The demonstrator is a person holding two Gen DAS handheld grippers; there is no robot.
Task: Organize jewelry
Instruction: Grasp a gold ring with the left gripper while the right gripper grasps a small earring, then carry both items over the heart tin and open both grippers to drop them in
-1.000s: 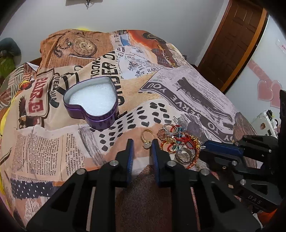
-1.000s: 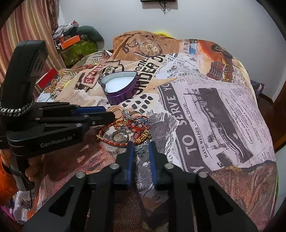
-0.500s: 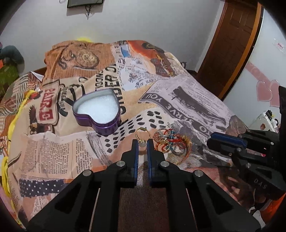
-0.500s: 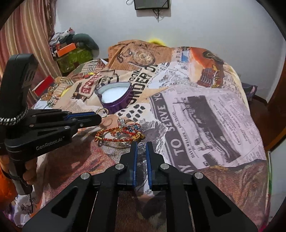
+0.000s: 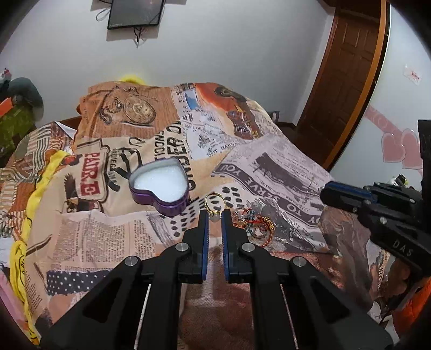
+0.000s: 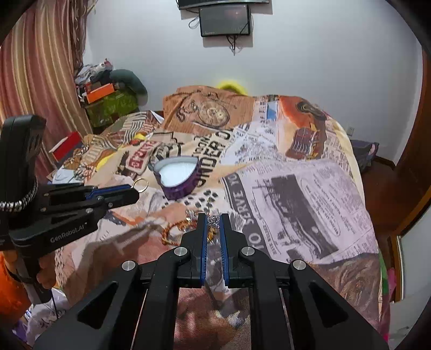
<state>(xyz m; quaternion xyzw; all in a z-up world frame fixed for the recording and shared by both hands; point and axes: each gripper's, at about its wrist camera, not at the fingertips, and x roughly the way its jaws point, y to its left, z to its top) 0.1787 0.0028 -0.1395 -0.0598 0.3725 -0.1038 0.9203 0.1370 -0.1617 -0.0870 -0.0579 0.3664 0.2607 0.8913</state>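
My left gripper (image 5: 214, 215) is shut on a gold ring (image 5: 214, 206) with a pale stone and holds it above the bed; the ring also shows in the right wrist view (image 6: 140, 185). My right gripper (image 6: 212, 222) is shut on a small silver sparkly piece (image 6: 213, 221), lifted off the bed. A purple heart-shaped tin (image 5: 159, 187) with white foam sits open on the bedspread, beyond the left gripper; it also shows in the right wrist view (image 6: 177, 177). A pile of red and gold bangles and rings (image 5: 253, 222) lies right of the left fingertips.
A newspaper-print bedspread (image 5: 269, 172) covers the bed. A wooden door (image 5: 347, 67) stands at the right, a small screen (image 6: 225, 20) hangs on the far wall, and clutter with a striped curtain (image 6: 35, 67) is at the left.
Both grippers closed on their pieces and rose away from the bed. The left one lifted the gold ring out of the pile; the right one lifted the silver piece.
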